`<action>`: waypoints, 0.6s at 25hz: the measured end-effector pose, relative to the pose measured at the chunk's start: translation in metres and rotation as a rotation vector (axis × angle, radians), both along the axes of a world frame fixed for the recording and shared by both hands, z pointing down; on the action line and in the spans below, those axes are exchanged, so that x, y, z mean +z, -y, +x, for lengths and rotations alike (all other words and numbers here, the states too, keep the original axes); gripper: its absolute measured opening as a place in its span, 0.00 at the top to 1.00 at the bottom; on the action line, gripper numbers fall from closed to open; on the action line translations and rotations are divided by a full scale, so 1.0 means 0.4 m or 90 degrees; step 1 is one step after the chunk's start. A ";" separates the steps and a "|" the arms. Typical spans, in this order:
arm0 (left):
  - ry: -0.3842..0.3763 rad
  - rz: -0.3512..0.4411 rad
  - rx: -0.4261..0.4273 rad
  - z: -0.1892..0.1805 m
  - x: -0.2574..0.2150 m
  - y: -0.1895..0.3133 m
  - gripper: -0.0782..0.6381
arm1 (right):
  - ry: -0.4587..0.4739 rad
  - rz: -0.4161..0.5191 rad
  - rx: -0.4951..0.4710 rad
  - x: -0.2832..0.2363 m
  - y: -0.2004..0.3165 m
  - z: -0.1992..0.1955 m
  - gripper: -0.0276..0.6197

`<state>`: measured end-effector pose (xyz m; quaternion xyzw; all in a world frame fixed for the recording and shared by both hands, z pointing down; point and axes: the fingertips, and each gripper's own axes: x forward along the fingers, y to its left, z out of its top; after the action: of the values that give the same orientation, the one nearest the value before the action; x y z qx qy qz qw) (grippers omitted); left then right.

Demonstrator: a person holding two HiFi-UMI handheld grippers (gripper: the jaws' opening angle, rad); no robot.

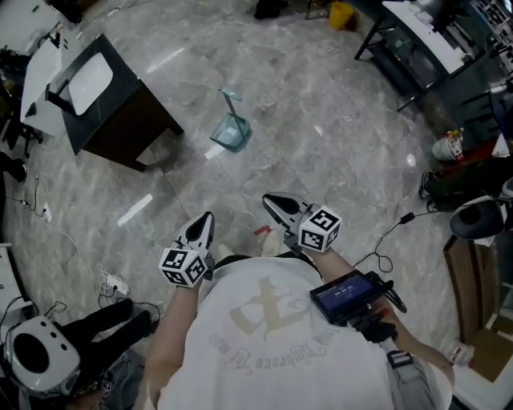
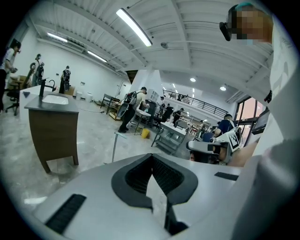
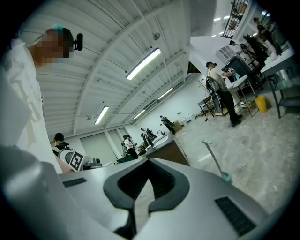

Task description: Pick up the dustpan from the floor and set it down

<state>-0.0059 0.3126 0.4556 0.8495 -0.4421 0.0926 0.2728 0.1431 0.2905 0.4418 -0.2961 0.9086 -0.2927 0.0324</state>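
Jaws together — left gripper (image 1: pixel 207 219), right gripper (image 1: pixel 271 201) forward

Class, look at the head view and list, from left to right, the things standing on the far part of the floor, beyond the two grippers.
Dark sink cabinet → dustpan → yellow bin → black-framed table.

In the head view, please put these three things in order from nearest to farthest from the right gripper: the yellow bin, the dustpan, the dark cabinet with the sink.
1. Dustpan: on the floor ahead of the right gripper, slightly to the left.
2. Dark cabinet: farther away, on the left side.
3. Yellow bin: far ahead at the top edge, slightly to the right.
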 end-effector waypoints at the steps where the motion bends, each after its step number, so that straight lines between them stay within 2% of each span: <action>1: 0.003 -0.007 -0.003 0.011 0.001 0.002 0.88 | 0.002 -0.009 0.000 0.002 -0.004 0.005 0.93; 9: 0.033 -0.041 -0.008 0.083 0.015 -0.014 0.88 | 0.017 -0.048 -0.017 0.037 -0.039 0.042 0.93; 15: 0.051 -0.049 0.005 0.110 0.031 0.014 0.88 | 0.032 -0.062 0.012 0.051 0.010 0.071 0.93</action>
<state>0.0383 0.3071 0.4679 0.8357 -0.4451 0.1448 0.2872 0.1716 0.2863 0.4623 -0.2988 0.8893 -0.3436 0.0434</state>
